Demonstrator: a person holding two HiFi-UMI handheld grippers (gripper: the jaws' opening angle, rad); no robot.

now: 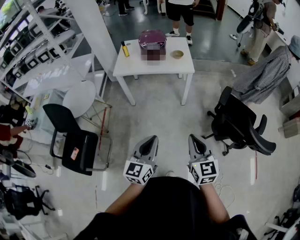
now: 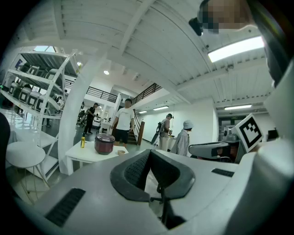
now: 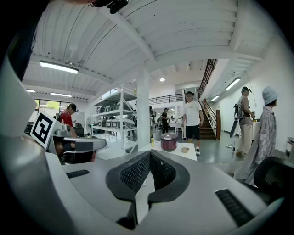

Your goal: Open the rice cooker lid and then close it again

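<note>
While the white table (image 1: 154, 70) stands well ahead across the floor, both grippers hang back low near the person's lap, so the task's thing is well apart from either one. A black office chair (image 1: 239, 124) sits off to the right of the way there. A black chair (image 1: 77, 143) and a round white table (image 1: 78, 98) sit off to the left, and none of them stands between the grippers and the table. A person in black shorts (image 1: 180, 11) stands past the table's far edge.

The rice cooker (image 1: 152, 41) is upright at the middle of the far edge, lid down. It's squat and roundish, so there's no real long axis, and I can't tell which way its front faces.

The left gripper (image 1: 152, 139) and right gripper (image 1: 194, 138) are side by side, each pressed together on nothing, both aimed toward the table.

There's also a yellow bottle (image 1: 125, 48) upright near the far left corner and a small bowl (image 1: 177, 54) just right of the cooker.
</note>
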